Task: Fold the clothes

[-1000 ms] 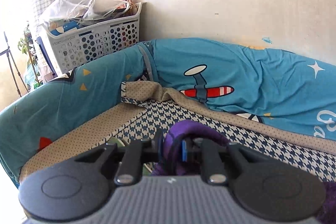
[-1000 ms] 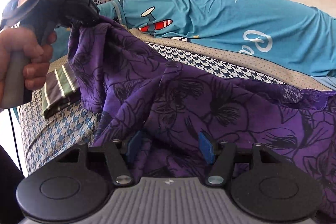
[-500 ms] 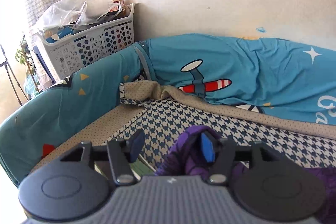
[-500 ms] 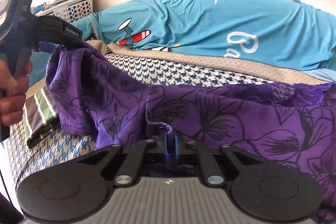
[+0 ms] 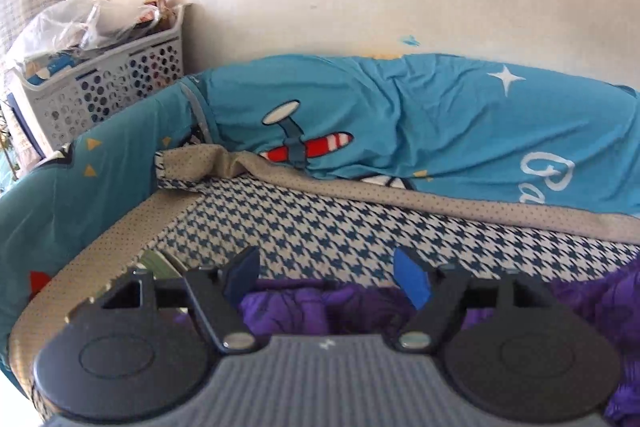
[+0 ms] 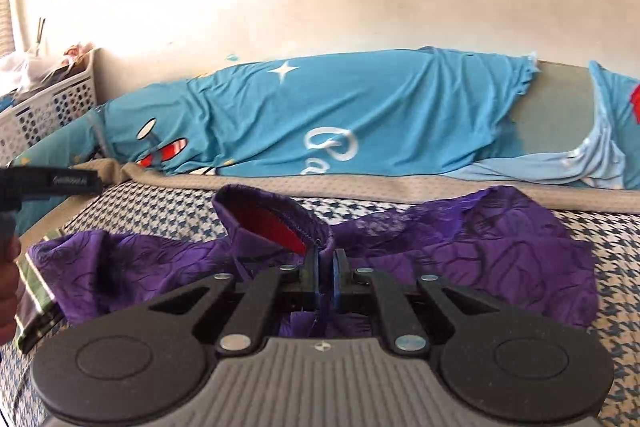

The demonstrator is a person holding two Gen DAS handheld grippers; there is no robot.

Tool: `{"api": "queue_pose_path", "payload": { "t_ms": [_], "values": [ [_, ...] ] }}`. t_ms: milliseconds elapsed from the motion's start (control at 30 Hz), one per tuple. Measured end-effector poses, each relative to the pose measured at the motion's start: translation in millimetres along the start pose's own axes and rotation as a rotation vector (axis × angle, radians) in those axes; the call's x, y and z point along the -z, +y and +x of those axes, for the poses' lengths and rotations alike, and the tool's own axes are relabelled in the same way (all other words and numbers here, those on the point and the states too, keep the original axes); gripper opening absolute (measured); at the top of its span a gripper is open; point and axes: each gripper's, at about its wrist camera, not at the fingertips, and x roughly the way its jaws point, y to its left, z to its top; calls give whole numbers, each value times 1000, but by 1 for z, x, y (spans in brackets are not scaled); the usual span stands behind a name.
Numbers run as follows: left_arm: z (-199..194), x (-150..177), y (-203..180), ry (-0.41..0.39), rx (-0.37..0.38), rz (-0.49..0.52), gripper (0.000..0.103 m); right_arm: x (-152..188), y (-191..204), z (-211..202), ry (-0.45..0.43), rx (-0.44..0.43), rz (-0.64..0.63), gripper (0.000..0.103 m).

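Purple floral-print garment (image 6: 460,259) lies crumpled on the houndstooth sheet (image 6: 608,239), a red-lined fold raised. Right gripper (image 6: 325,267) pinches that fold tight. Left gripper (image 5: 328,271), jaws opening, hangs above the garment's other end, nothing between its pads; striped cloth (image 6: 36,291) sits beside.

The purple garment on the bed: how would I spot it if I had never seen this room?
Find the bed with its blue-and-white houndstooth cover along the wall. The purple garment lies crumpled across it, in front of the turquoise aeroplane-print bedding. It is the only purple cloth, with dark flower outlines and a red-lined opening.
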Motion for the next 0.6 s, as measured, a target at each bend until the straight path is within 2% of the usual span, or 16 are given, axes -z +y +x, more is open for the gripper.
{"api": "queue_pose_path", "payload": {
  "t_ms": [133, 267, 333, 433, 600],
  "values": [
    [0, 15, -21, 54, 106, 35, 72, -10, -35, -18, -20, 81, 55, 7],
    [-8, 27, -46, 42, 159, 114, 74, -15, -65, -39, -47, 159, 84, 7],
    [-14, 32, -59, 32, 188, 150, 79, -17, -79, -49, -58, 204, 98, 7],
    [-23, 38, -75, 20, 228, 206, 81, -19, -101, -63, -70, 279, 133, 7],
    [-33, 50, -98, 18, 268, 274, 81, -16, -127, -73, -46, 375, 179, 8]
  ]
}}
